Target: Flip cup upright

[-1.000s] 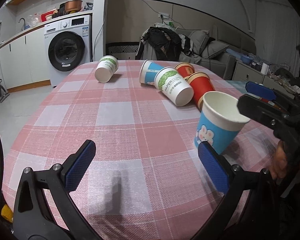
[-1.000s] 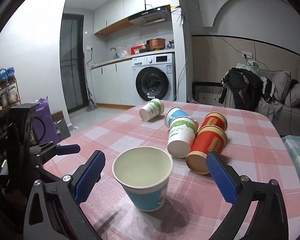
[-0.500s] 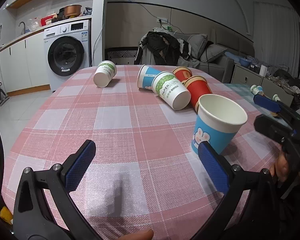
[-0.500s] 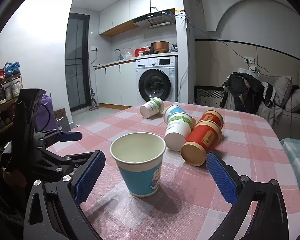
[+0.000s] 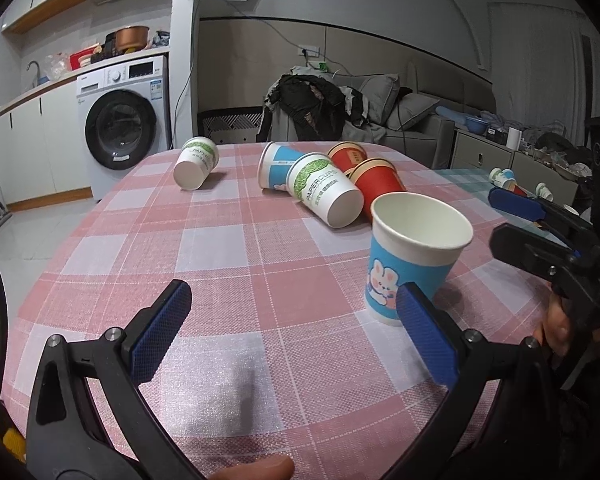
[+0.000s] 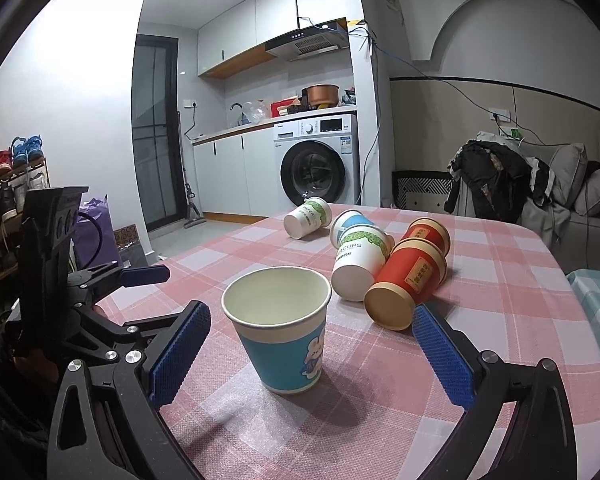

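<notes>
A blue paper cup with a rabbit print [image 5: 414, 256] [image 6: 280, 326] stands upright on the pink checked tablecloth [image 5: 236, 264] [image 6: 500, 304]. My right gripper [image 6: 306, 356] is open, its blue pads either side of the cup's base without touching it. My left gripper [image 5: 294, 332] is open and empty, low over the cloth, with the cup just beyond its right pad [image 5: 426, 338]. Behind lie several cups on their sides: a white-green one [image 5: 325, 193] [image 6: 359, 262], two red ones [image 5: 380, 184] [image 6: 408, 282], a blue one [image 5: 274, 165] and a lone white-green one [image 5: 196, 162] [image 6: 307, 217].
Each gripper shows in the other's view: the right one [image 5: 548, 232] at the table's right edge, the left one [image 6: 100, 308] at its left edge. A washing machine [image 6: 318, 160] and a clothes-laden chair [image 5: 308, 106] stand beyond the far edge.
Both grippers have dropped lower and tilted up, so the cup looks more side-on. The right gripper has drawn back a little. The cup stays upright.
</notes>
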### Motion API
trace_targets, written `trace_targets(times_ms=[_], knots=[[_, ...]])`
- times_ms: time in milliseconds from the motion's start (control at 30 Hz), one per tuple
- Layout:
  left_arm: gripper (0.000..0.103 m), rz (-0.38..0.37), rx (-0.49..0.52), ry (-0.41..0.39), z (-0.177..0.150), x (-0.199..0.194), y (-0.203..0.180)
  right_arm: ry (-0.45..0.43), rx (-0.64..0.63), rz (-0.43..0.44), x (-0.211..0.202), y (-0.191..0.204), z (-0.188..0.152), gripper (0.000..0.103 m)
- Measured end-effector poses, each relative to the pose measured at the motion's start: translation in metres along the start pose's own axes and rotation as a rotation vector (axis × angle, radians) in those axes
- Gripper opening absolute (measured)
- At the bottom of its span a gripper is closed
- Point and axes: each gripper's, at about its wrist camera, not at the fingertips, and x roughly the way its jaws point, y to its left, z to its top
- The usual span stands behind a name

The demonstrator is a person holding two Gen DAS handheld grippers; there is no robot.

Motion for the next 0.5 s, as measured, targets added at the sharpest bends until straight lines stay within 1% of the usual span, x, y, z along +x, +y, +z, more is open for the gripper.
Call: trace_targets(times_ms=[167, 500], knots=[[0.102, -0.010, 0.025, -0.026, 0.000, -0.005, -0.005, 0.000, 0.002, 0.002, 0.000, 0.000, -0.002, 0.103], [0.102, -0.019, 0.023, -0.061, 0.002, -0.015, -0.005, 0.000, 0.001, 0.006, 0.000, 0.000, -0.003, 0.103]])
